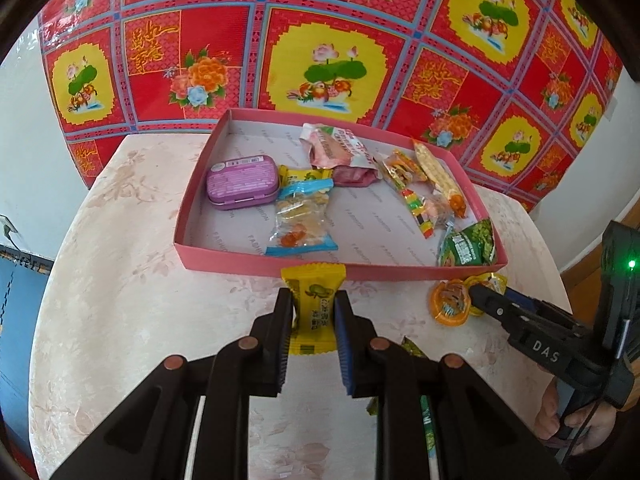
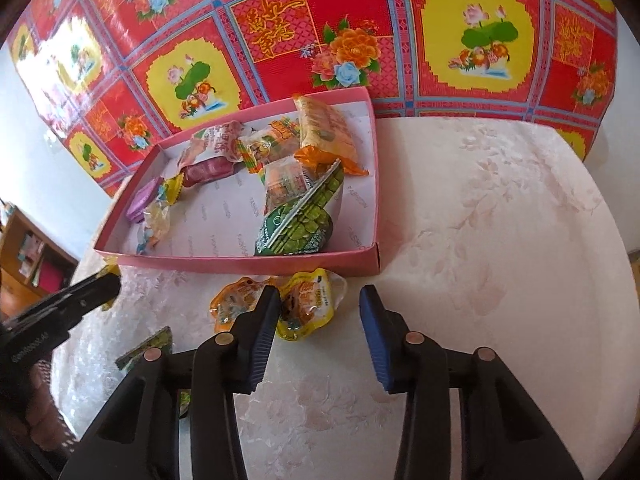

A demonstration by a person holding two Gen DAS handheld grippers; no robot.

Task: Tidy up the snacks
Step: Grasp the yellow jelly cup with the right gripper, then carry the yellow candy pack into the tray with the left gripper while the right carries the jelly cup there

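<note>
My left gripper (image 1: 313, 305) is shut on a yellow snack packet (image 1: 313, 312), just in front of the pink box's near wall (image 1: 240, 264). The pink box (image 2: 248, 266) holds a purple tin (image 1: 243, 184), a clear candy bag (image 1: 300, 220), a green pea packet (image 2: 300, 220) and several other snacks. My right gripper (image 2: 319, 300) is open over the table, with a yellow jelly cup (image 2: 306, 304) between its fingers and an orange jelly cup (image 2: 234, 304) just left of it. In the left wrist view the right gripper (image 1: 486, 292) touches the orange cups (image 1: 450, 304).
The pale floral tablecloth (image 2: 480, 240) covers the table. A red and yellow flowered sheet (image 1: 332, 40) hangs behind. More green packets (image 2: 150, 346) lie on the table near me. A wooden shelf (image 2: 28, 248) stands at the left.
</note>
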